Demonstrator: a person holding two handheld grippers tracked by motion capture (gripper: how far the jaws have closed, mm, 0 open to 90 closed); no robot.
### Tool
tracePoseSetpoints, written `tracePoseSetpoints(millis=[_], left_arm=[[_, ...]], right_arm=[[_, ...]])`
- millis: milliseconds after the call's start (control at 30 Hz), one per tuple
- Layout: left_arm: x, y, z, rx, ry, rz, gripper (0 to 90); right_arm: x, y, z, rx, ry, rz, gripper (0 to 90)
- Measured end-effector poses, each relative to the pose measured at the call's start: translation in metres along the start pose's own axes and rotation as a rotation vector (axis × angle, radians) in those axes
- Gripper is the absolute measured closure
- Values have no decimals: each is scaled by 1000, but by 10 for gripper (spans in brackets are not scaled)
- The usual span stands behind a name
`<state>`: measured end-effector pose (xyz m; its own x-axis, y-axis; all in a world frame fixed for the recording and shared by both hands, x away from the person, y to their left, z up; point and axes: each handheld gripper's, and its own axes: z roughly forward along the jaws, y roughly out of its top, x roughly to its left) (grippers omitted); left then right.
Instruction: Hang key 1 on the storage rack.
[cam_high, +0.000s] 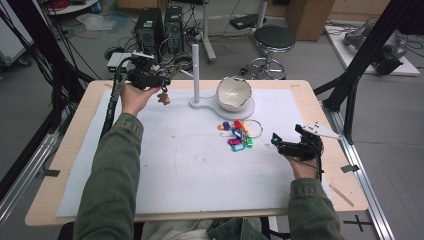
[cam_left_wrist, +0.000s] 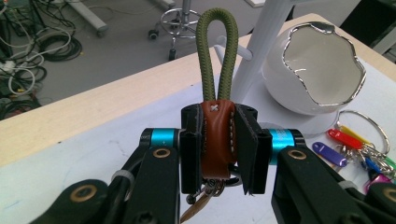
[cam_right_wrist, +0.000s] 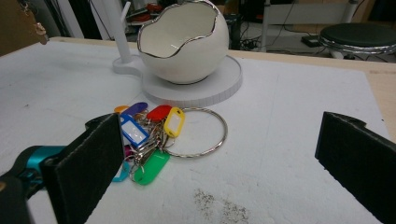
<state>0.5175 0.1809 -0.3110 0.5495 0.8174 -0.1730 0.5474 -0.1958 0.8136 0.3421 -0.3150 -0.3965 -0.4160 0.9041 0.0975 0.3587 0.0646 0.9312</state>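
Observation:
My left gripper (cam_high: 161, 80) is raised over the table's far left corner. It is shut on the brown leather tab (cam_left_wrist: 216, 140) of a keychain. The keychain's olive cord loop (cam_left_wrist: 215, 51) sticks out past the jaws toward the white peg stand (cam_high: 196, 70), and small metal parts (cam_high: 163, 98) dangle below. My right gripper (cam_high: 281, 143) rests low at the right of the white mat, open, its wide-apart pads (cam_right_wrist: 88, 163) with nothing between them. A ring with several coloured key tags (cam_right_wrist: 154, 128) lies just ahead of it.
A white egg-shaped bowl (cam_high: 233, 93) with a jagged silver rim sits on the stand's round base (cam_high: 248, 109), right of the peg. A white mat (cam_high: 190, 170) covers the wooden table (cam_high: 50, 165). Black frame posts (cam_high: 360, 60), a stool (cam_high: 274, 40) and computers (cam_high: 150, 30) stand beyond the table.

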Motion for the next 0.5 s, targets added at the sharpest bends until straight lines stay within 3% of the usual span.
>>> tracePoseSetpoints(millis=[233, 500], left_arm=[[0, -3, 11, 1, -24, -28, 726], [1, -6, 23, 11, -50, -31, 726]], right_arm=[[0, -1, 1, 4, -1, -10, 7], [0, -1, 2, 8, -3, -13, 7]])
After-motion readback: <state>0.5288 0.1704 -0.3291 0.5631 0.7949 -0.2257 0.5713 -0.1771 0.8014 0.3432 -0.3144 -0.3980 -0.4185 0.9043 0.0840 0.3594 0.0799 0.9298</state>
